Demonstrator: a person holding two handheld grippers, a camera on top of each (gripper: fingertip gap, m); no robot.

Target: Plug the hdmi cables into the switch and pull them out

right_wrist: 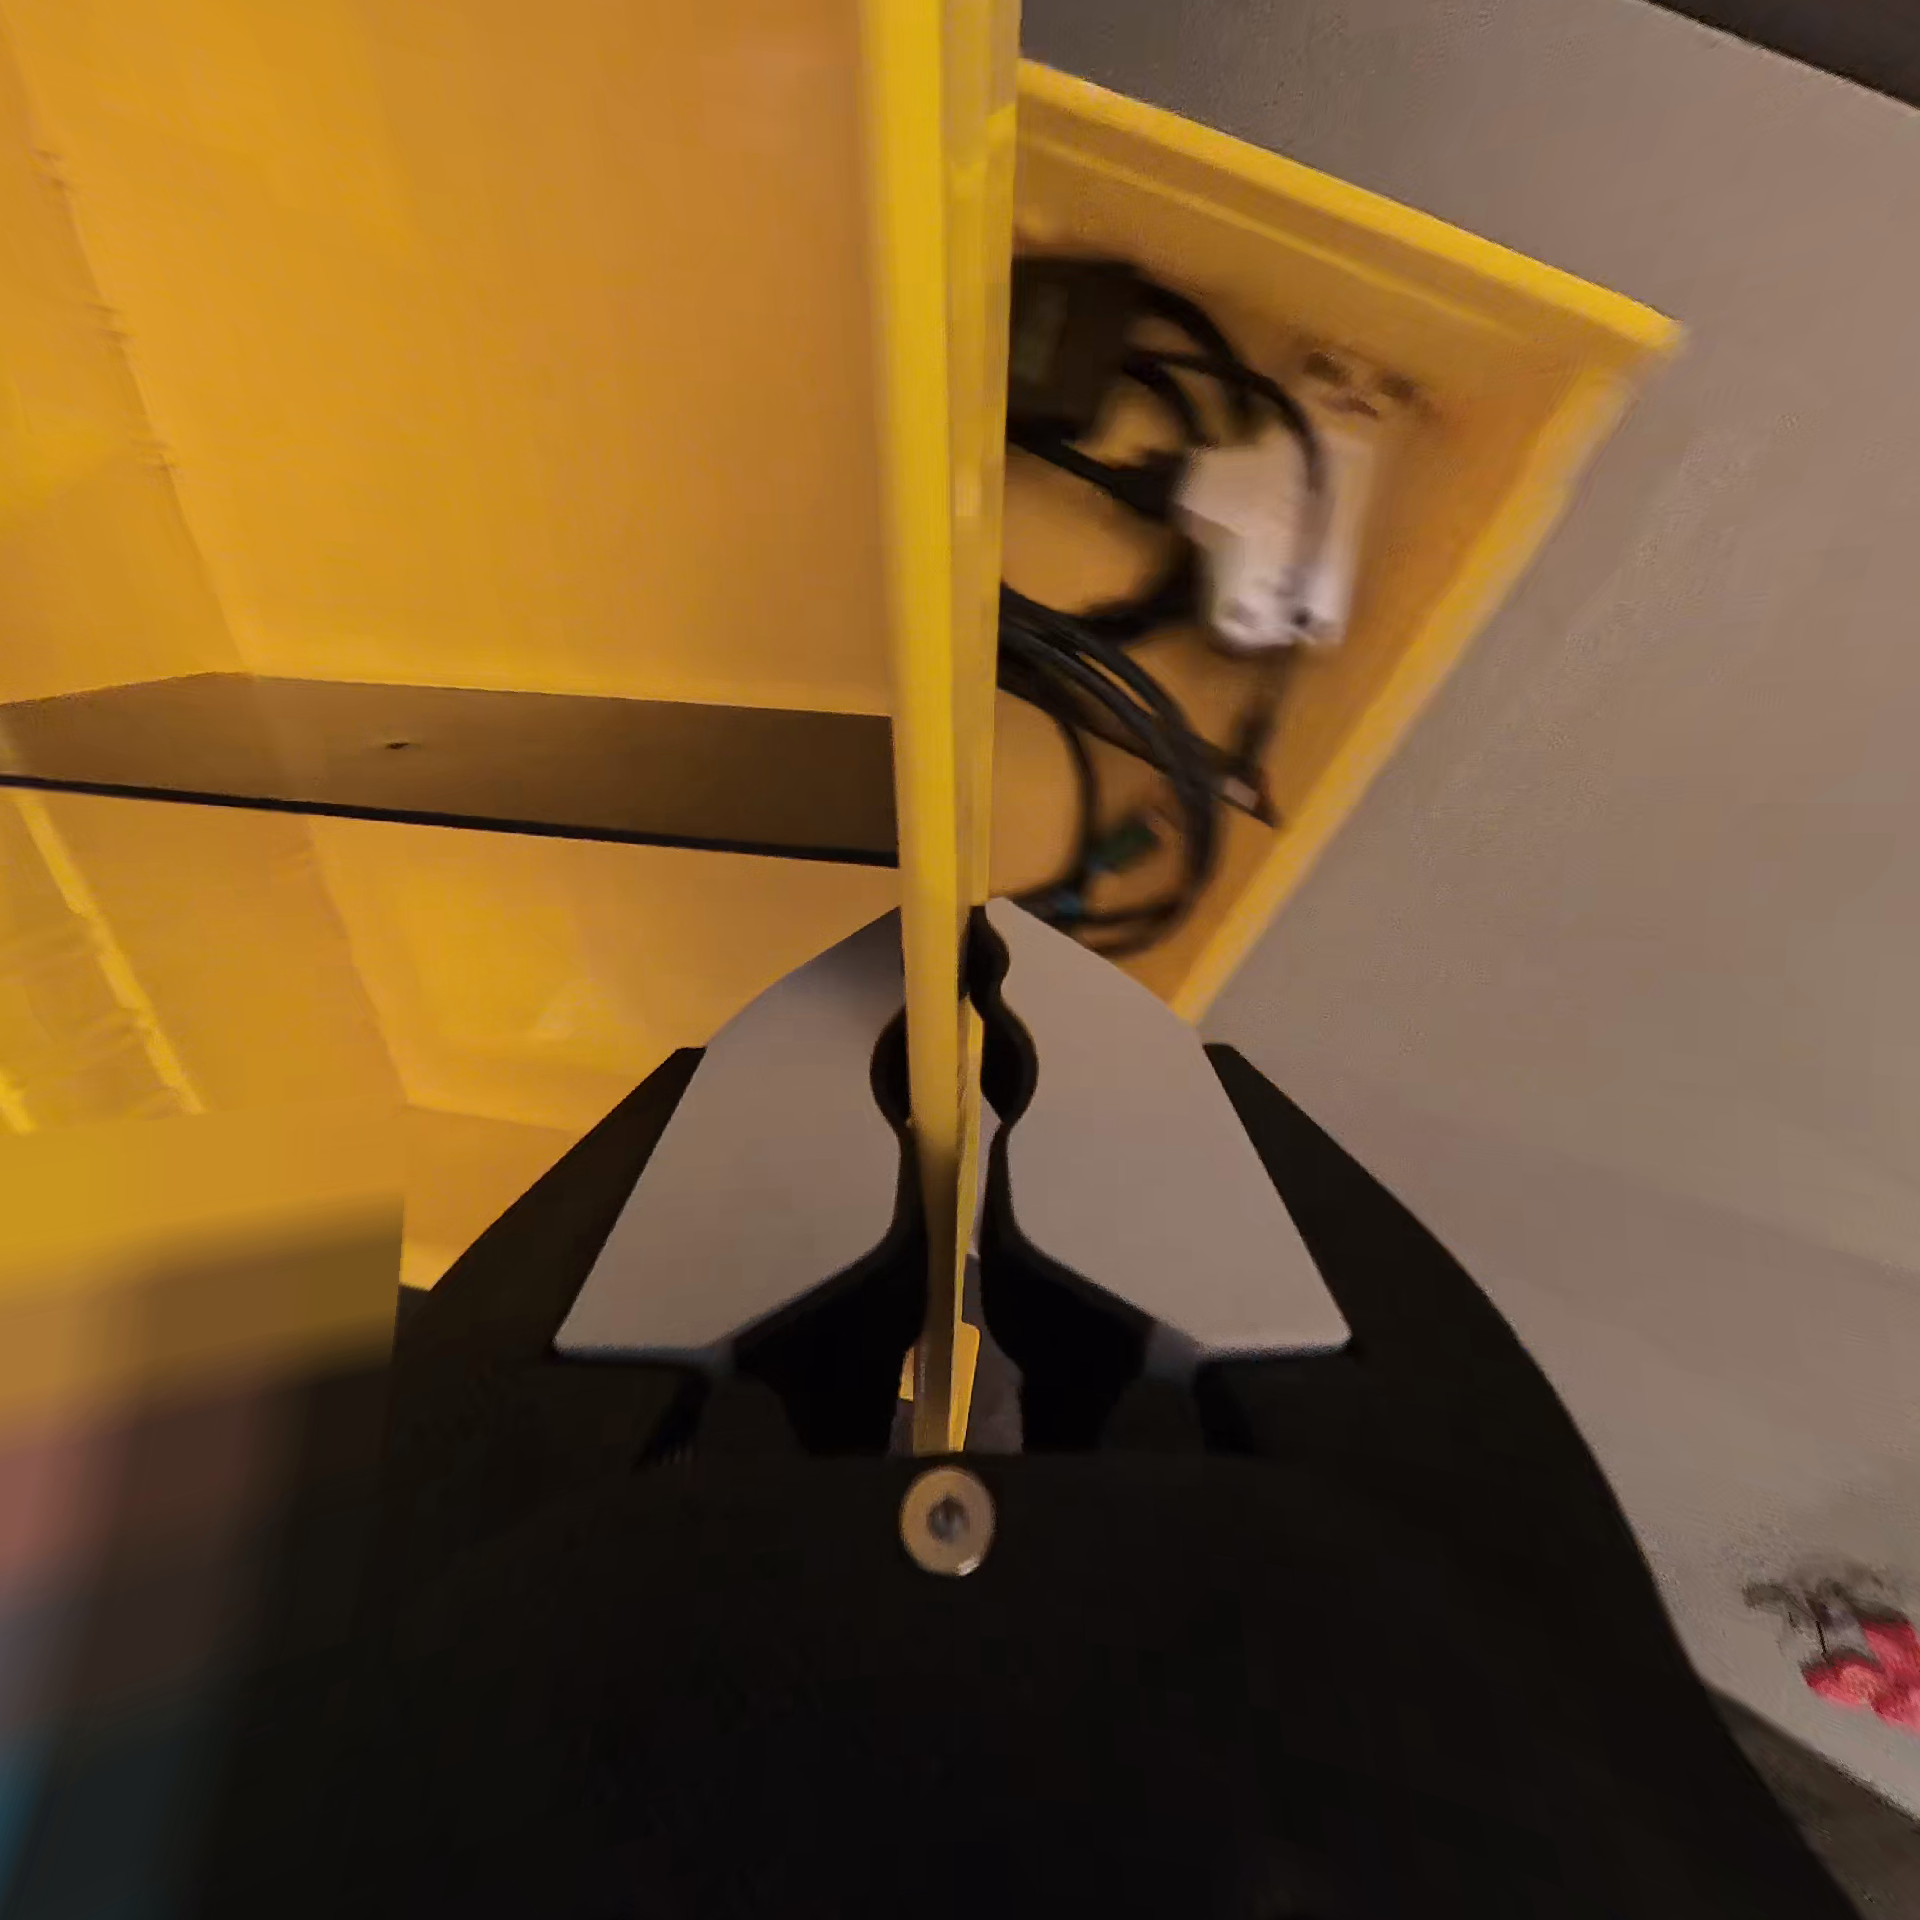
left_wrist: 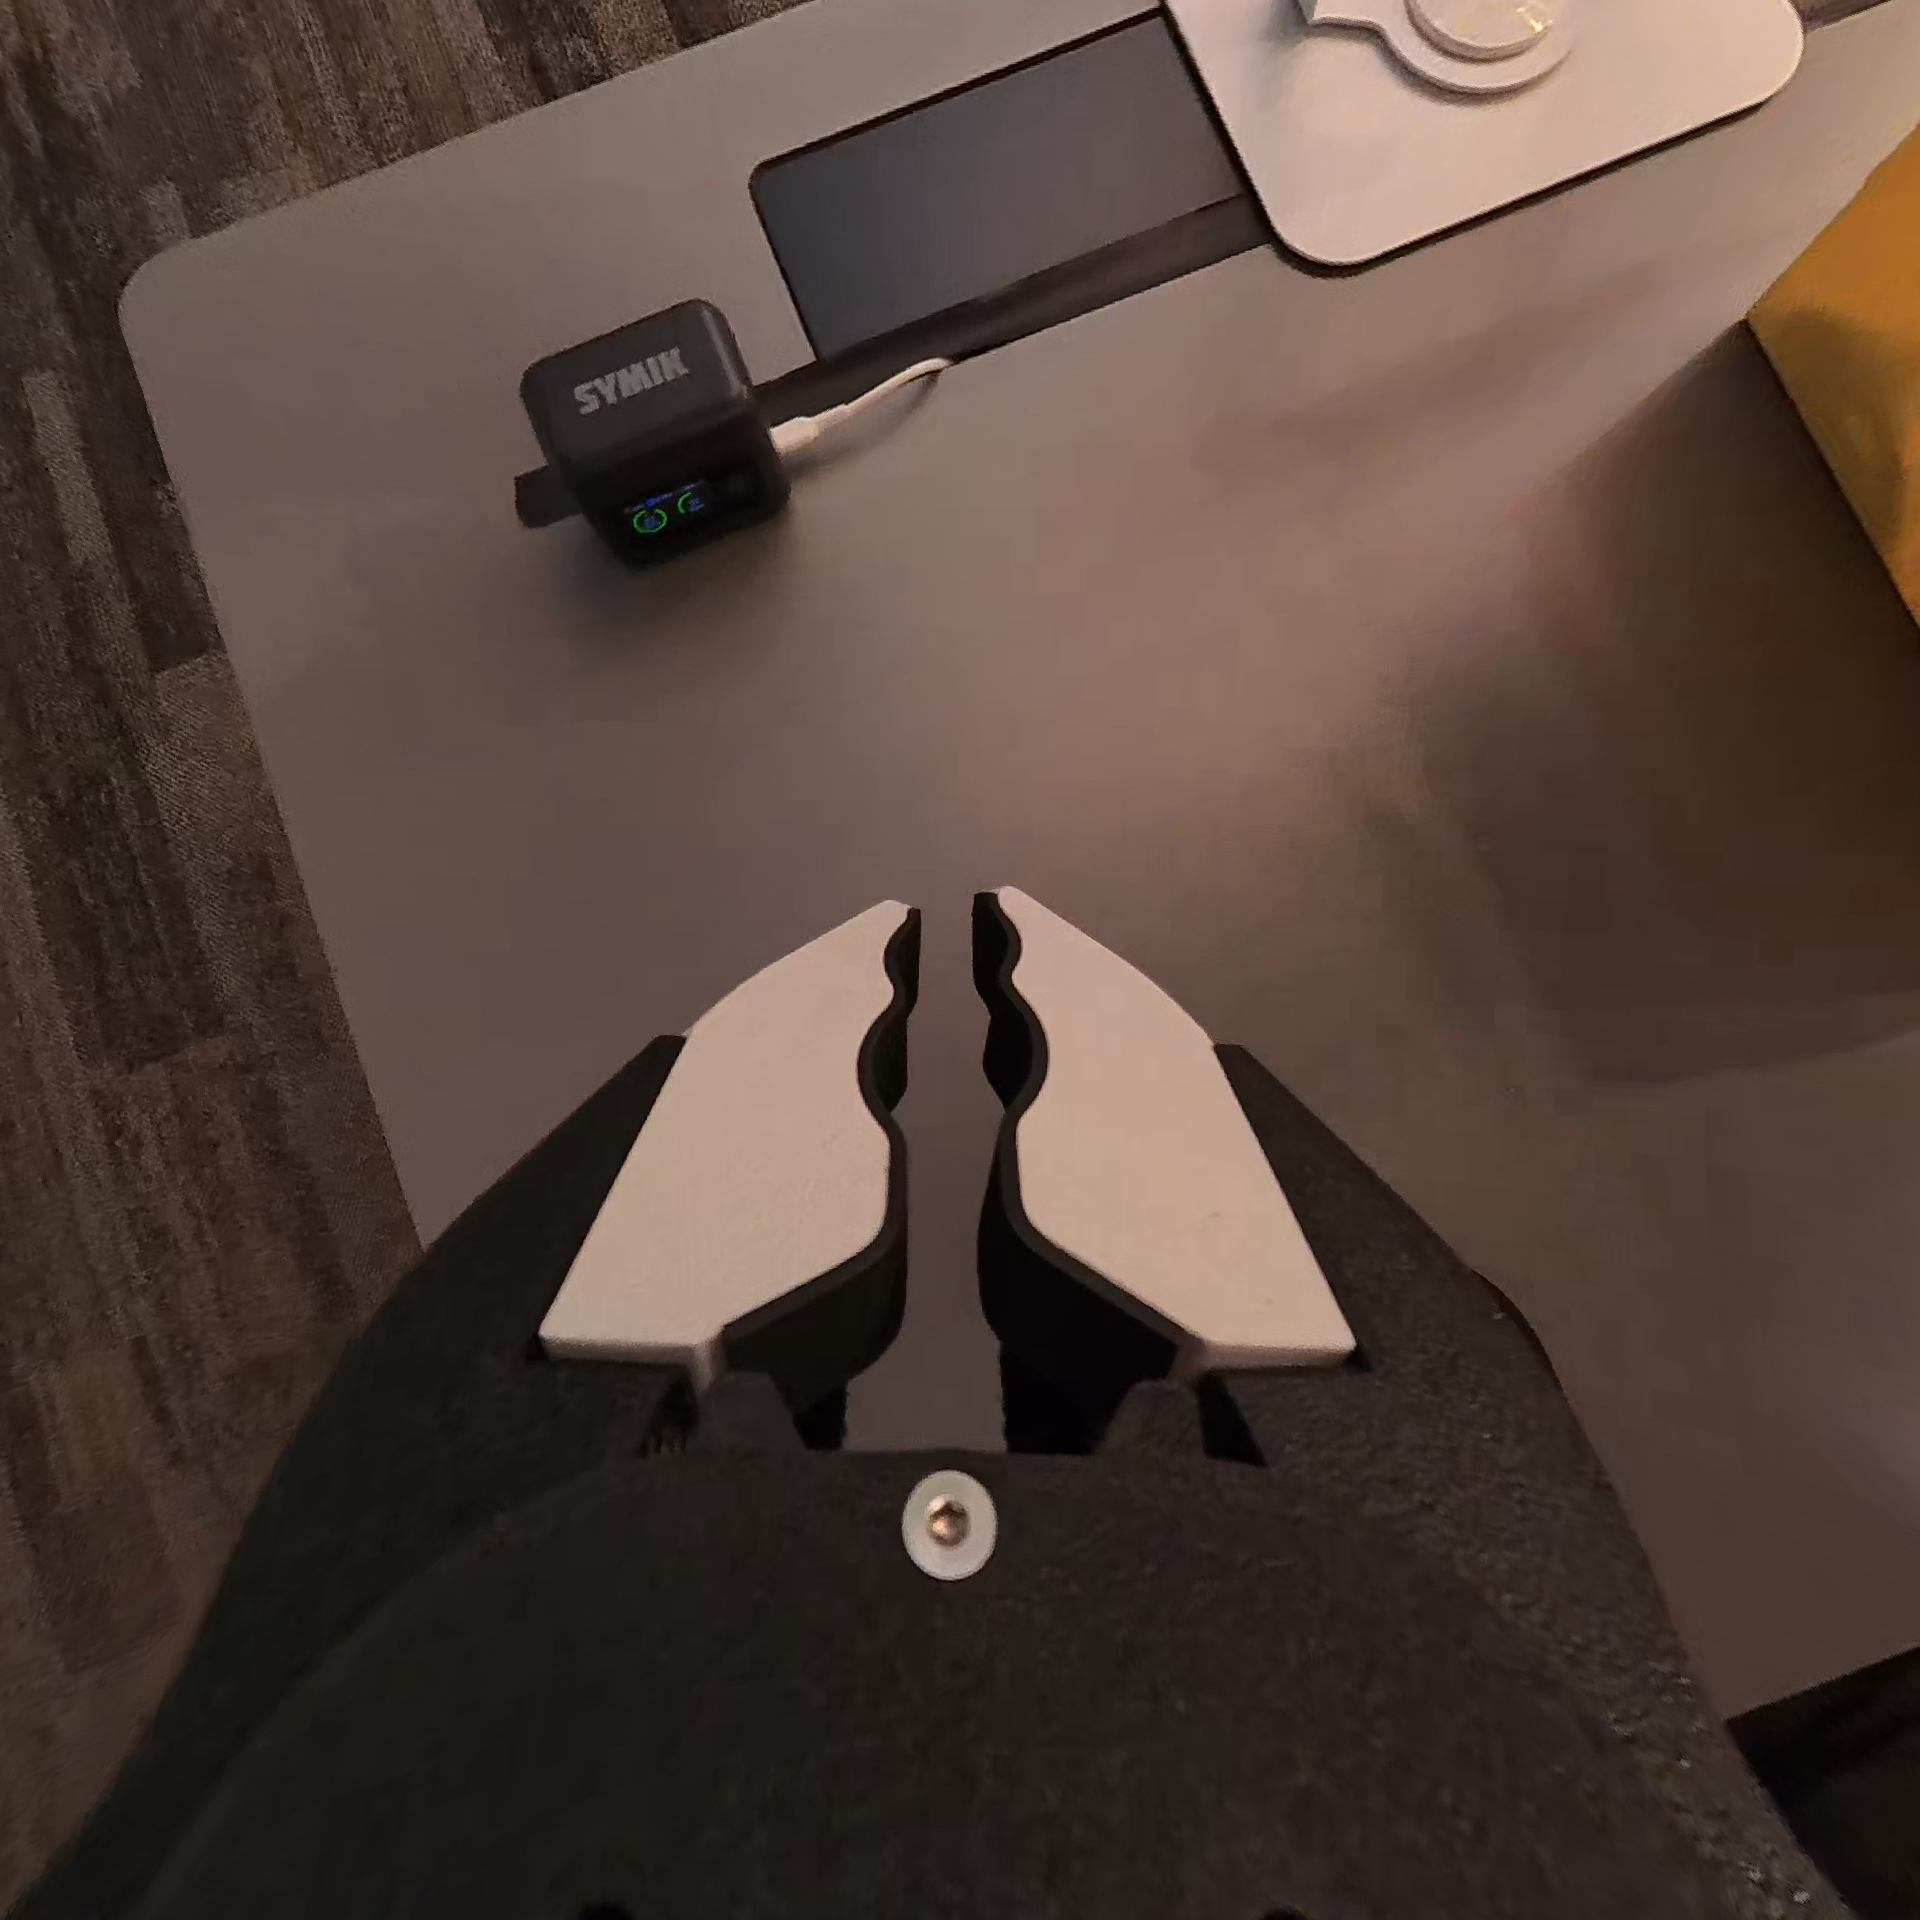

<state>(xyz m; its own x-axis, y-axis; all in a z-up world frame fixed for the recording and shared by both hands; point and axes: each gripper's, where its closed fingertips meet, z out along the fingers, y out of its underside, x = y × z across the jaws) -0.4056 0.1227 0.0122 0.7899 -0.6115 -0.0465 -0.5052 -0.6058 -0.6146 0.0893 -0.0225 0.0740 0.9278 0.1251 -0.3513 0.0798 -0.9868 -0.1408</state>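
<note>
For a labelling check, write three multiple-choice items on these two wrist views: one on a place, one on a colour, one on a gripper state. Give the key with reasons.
1. Where does the black cube charger sit?
A. On the grey table, near its far left corner
B. Inside the yellow bin
C. Between the left gripper's fingers

2. What colour is the bin that holds the cables?
A. Blue
B. Yellow
C. White

3. What is the right gripper doing?
A. Wide open over the table
B. Shut on a cable plug
C. Shut on the bin's yellow wall

Key: 1 A, it stands on the table with a white cord leaving it. 2 B, its walls are yellow. 3 C, the wall runs between its fingers; the left gripper holds nothing.
</note>
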